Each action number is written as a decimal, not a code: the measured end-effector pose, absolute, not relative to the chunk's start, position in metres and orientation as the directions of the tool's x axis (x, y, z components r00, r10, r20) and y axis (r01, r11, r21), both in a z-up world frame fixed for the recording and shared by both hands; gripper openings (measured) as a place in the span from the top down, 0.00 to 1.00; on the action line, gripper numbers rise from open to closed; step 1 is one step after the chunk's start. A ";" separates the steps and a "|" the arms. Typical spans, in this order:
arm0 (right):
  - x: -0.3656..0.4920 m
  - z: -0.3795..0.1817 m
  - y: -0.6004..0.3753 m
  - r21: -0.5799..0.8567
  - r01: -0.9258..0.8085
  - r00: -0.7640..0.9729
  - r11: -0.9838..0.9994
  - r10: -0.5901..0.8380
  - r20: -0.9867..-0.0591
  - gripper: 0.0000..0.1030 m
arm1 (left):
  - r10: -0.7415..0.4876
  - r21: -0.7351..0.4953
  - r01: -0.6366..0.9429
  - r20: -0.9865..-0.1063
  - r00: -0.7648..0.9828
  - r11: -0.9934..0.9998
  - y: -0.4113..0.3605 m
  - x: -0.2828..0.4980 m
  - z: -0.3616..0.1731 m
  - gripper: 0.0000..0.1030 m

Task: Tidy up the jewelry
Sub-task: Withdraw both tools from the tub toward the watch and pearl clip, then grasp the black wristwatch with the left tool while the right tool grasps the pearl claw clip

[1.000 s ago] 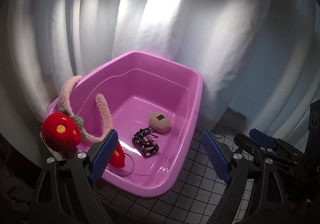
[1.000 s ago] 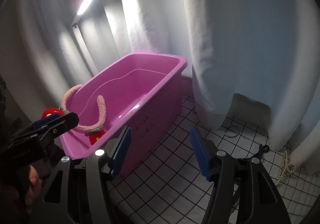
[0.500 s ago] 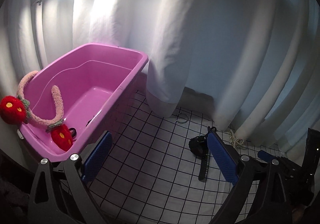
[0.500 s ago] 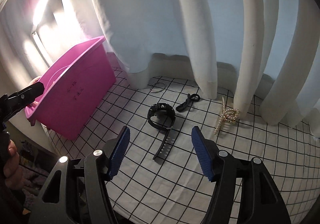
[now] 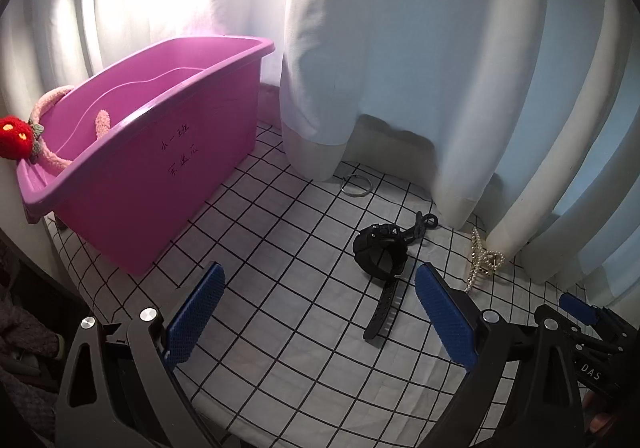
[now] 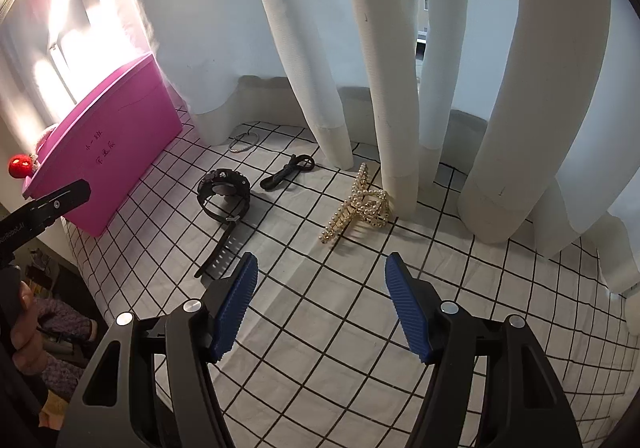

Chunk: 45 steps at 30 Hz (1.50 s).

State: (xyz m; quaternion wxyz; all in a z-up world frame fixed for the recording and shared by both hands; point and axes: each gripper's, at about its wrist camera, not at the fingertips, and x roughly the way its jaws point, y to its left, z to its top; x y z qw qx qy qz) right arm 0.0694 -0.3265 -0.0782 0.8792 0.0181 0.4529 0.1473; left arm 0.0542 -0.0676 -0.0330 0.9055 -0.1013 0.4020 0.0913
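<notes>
Your left gripper gapes empty and your right gripper has just been widening (nothing between), both near the watch.

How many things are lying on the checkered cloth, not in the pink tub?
4: a silver ring by the curtain, a black watch, a black clip, a pearl hair claw. Curtains may hide more.

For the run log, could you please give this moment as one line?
left tongs: open, empty | right tongs: open, empty, just widening | watch, pearl clip, ring: on cloth | bin: holds headband
</notes>
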 end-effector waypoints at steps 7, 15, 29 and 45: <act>0.095 -0.106 -0.343 0.230 -0.256 0.479 0.939 0.330 -0.814 0.38 | 0.138 -0.099 -0.343 -0.786 0.603 0.934 -0.080 0.058 -0.057 0.08; 0.117 -0.127 -0.335 0.241 -0.212 0.476 0.947 0.315 -0.821 0.38 | 0.120 -0.094 -0.331 -0.812 0.571 0.939 -0.081 0.088 -0.087 0.08; 0.143 -0.156 -0.319 0.236 -0.068 0.525 0.969 0.236 -0.818 0.38 | 0.048 -0.101 -0.238 -0.835 0.548 0.966 -0.090 0.156 -0.138 0.08; 0.179 -0.189 -0.298 0.128 0.071 0.509 0.989 0.074 -0.857 0.38 | 0.055 -0.074 -0.213 -0.839 0.541 0.974 -0.080 0.178 -0.164 0.08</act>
